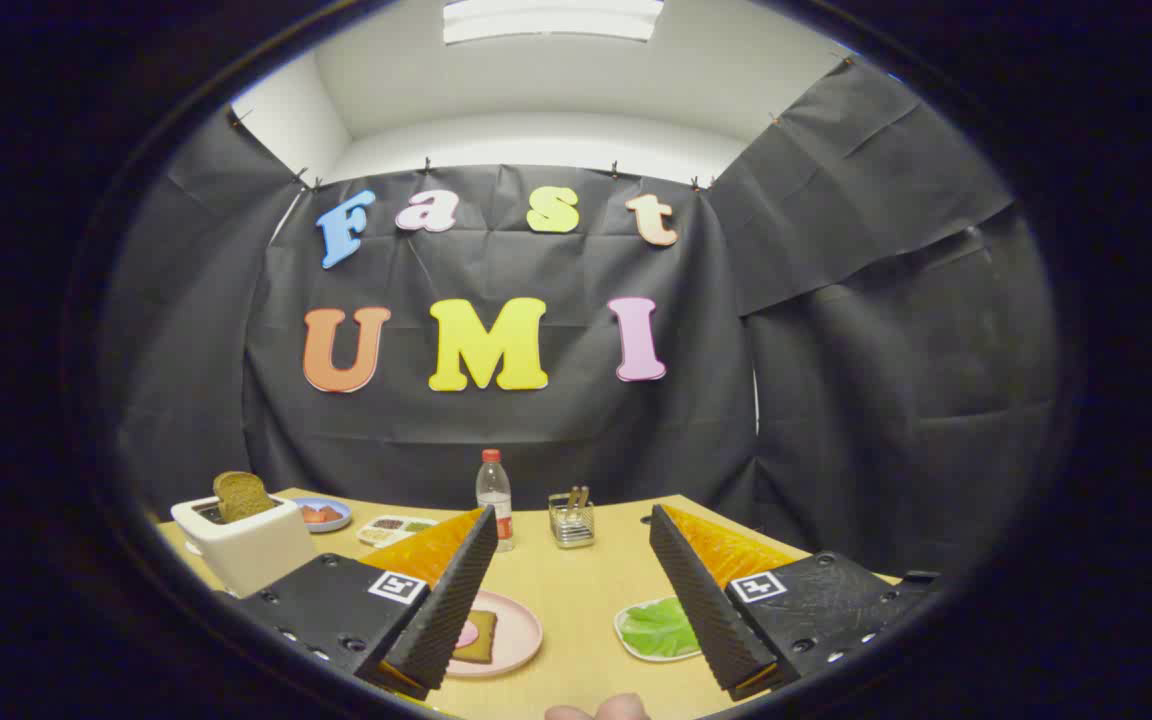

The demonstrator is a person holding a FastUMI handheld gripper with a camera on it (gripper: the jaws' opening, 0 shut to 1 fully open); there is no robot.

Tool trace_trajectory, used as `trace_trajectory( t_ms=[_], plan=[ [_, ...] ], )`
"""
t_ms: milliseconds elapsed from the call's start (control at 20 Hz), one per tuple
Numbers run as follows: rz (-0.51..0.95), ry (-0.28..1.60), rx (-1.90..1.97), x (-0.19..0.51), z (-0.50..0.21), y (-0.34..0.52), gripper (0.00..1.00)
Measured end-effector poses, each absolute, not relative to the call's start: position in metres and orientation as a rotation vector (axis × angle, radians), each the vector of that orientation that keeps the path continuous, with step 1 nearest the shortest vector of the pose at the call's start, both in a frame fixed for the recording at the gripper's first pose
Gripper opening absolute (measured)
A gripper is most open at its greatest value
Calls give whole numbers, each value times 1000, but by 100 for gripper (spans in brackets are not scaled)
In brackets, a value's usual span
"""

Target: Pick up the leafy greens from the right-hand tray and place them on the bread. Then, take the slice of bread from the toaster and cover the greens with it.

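Wooden table [576, 590] under tool [569, 585]; fingers wide apart, holding nothing, greens [658, 628] beside one finger.

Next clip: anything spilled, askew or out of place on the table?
Nothing stands out. Brown bread slice sits in the white toaster, green leafy greens lie on their white tray, clear plastic bottle stands upright; the claw is open above the table.

Fingers [706, 590] partly hide greens [658, 628], bread [477, 636].
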State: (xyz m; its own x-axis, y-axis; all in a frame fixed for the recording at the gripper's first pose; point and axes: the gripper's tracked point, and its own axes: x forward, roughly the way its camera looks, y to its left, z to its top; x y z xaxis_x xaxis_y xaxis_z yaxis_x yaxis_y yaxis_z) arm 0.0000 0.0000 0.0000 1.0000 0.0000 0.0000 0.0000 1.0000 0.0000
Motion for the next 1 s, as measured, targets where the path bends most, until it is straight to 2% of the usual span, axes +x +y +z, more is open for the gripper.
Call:
trace_trajectory(
  t_ms=[1000],
  plan=[
    [21, -24, -18, -1, 3, 10, 94]
  ],
)
